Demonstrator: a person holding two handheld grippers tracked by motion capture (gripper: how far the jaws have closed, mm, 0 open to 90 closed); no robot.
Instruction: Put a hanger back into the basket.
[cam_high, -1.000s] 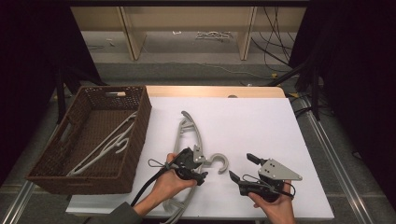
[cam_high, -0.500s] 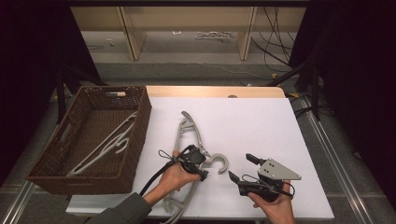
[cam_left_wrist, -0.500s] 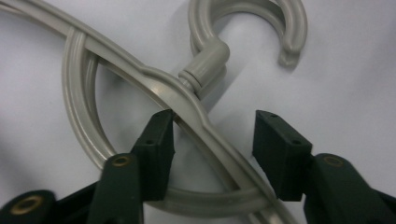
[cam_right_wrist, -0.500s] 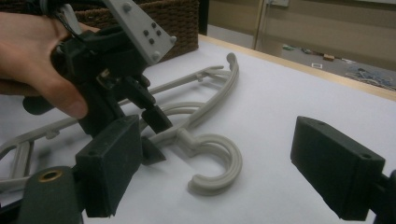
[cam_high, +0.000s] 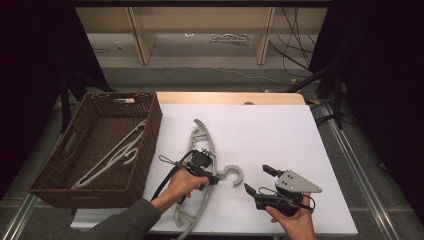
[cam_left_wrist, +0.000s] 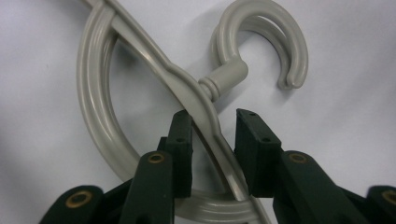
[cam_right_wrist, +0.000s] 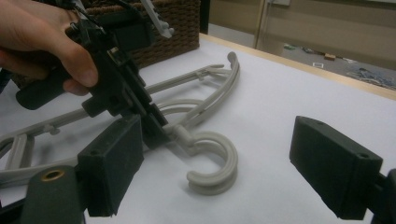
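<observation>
A grey plastic hanger (cam_high: 202, 142) lies on the white table top, its hook (cam_high: 234, 176) pointing right. My left gripper (cam_high: 214, 179) is down on the hanger's middle, just behind the hook's neck. In the left gripper view the left gripper (cam_left_wrist: 212, 126) is open, its jaws straddling the hanger's thin centre bar (cam_left_wrist: 205, 109), with the left pad (cam_left_wrist: 180, 140) close against it. My right gripper (cam_high: 257, 180) hovers open to the right of the hook, holding nothing. In the right gripper view the hook (cam_right_wrist: 219, 163) lies between the wide-apart jaws of the right gripper (cam_right_wrist: 219, 154), farther off.
A brown wicker basket (cam_high: 150, 130) stands at the table's left, with pale hangers (cam_high: 120, 150) lying inside. The white sheet (cam_high: 280, 135) stretches right and back of the hanger. Wooden shelving and cables sit beyond the far edge.
My left gripper has edged forward and settled over the hanger's centre bar by the hook. The right gripper and the hanger have hardly moved.
</observation>
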